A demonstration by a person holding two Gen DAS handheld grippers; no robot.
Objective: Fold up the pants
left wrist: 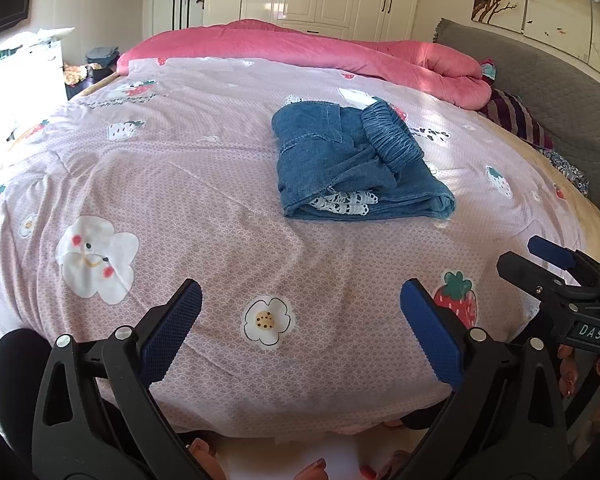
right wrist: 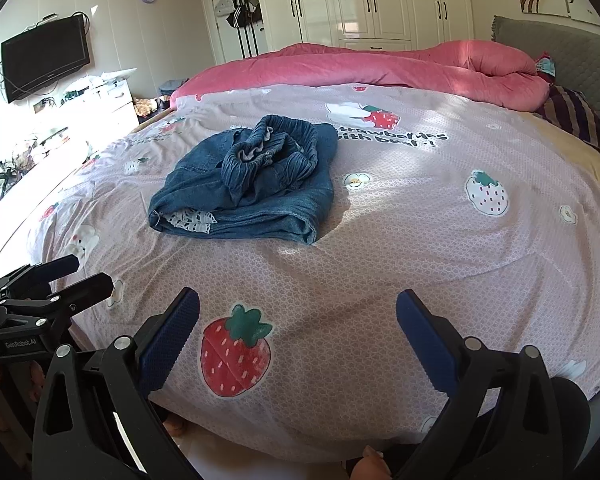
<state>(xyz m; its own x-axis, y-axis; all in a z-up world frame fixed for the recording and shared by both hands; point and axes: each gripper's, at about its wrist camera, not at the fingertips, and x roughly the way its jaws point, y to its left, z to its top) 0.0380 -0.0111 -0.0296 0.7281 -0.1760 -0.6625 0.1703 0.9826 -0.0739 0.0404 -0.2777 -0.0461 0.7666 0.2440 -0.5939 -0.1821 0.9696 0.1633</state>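
Blue denim pants [left wrist: 352, 164] [right wrist: 252, 184] lie folded into a compact bundle on the pink patterned bed cover, elastic waistband bunched on top and white lace trim showing at the near edge. My left gripper [left wrist: 300, 300] is open, well short of the pants, above the cover's near edge, nothing between its blue pads. My right gripper [right wrist: 298, 308] is open too, also back from the pants over a strawberry print. Each gripper shows in the other's view: the right gripper [left wrist: 556, 264] at the right edge, the left gripper [right wrist: 60, 276] at the left edge.
A rolled pink blanket [left wrist: 340, 52] [right wrist: 420, 68] lies across the far side of the bed. A grey headboard [left wrist: 560, 92] and striped pillow [right wrist: 576, 116] are at the right. White wardrobes [right wrist: 360, 0], a wall TV [right wrist: 44, 56] and a cluttered dresser [right wrist: 100, 104] stand beyond.
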